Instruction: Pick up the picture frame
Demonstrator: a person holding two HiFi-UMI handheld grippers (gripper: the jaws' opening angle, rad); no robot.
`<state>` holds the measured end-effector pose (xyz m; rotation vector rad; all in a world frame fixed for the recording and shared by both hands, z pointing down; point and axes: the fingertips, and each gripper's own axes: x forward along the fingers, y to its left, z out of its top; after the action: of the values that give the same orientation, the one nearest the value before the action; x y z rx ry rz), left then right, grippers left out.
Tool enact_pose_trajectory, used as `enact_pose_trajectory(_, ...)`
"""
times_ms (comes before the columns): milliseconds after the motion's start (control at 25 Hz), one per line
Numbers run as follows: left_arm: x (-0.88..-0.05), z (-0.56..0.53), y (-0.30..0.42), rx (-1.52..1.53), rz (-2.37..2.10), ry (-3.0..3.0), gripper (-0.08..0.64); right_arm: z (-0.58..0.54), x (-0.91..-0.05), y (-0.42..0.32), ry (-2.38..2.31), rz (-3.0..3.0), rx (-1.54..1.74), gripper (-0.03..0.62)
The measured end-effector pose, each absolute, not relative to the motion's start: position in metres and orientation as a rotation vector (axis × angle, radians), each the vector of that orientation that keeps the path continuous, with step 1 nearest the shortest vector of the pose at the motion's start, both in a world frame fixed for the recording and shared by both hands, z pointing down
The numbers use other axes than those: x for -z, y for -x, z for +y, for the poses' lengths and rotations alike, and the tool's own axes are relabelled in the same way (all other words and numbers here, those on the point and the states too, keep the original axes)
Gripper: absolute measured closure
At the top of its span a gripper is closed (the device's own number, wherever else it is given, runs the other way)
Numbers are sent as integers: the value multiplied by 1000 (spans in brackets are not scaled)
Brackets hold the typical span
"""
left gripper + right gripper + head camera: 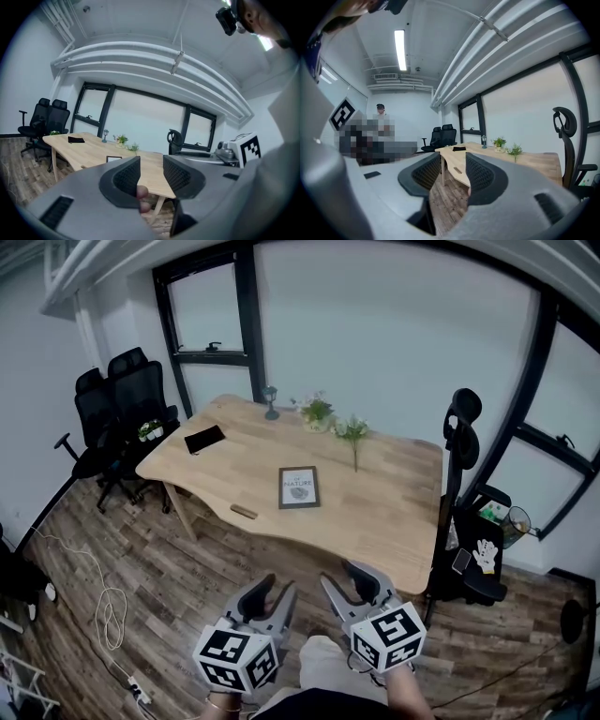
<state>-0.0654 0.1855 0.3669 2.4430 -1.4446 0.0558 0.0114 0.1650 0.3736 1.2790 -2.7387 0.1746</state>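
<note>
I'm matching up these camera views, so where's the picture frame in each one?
Head view: picture frame lies flat at the middle of the table.
Left gripper view: picture frame, small, just above the jaw at picture left.
Right gripper view: I can't make it out.
Shared landmark: potted plant near the table's far edge.

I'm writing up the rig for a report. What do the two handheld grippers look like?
Both the left gripper and right gripper have smooth grey moulded bodies with curved jaws lined by black ribbed pads. Each carries a white cube printed with black square markers. A thin band shows at the left wrist.
</note>
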Motion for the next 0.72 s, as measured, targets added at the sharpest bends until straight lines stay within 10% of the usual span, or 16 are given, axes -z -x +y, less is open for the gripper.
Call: enact_pose_trajectory(720, -380, 95, 69, -97, -1438, -2406, 416, 75, -386, -7, -1265, -2717, -217, 446)
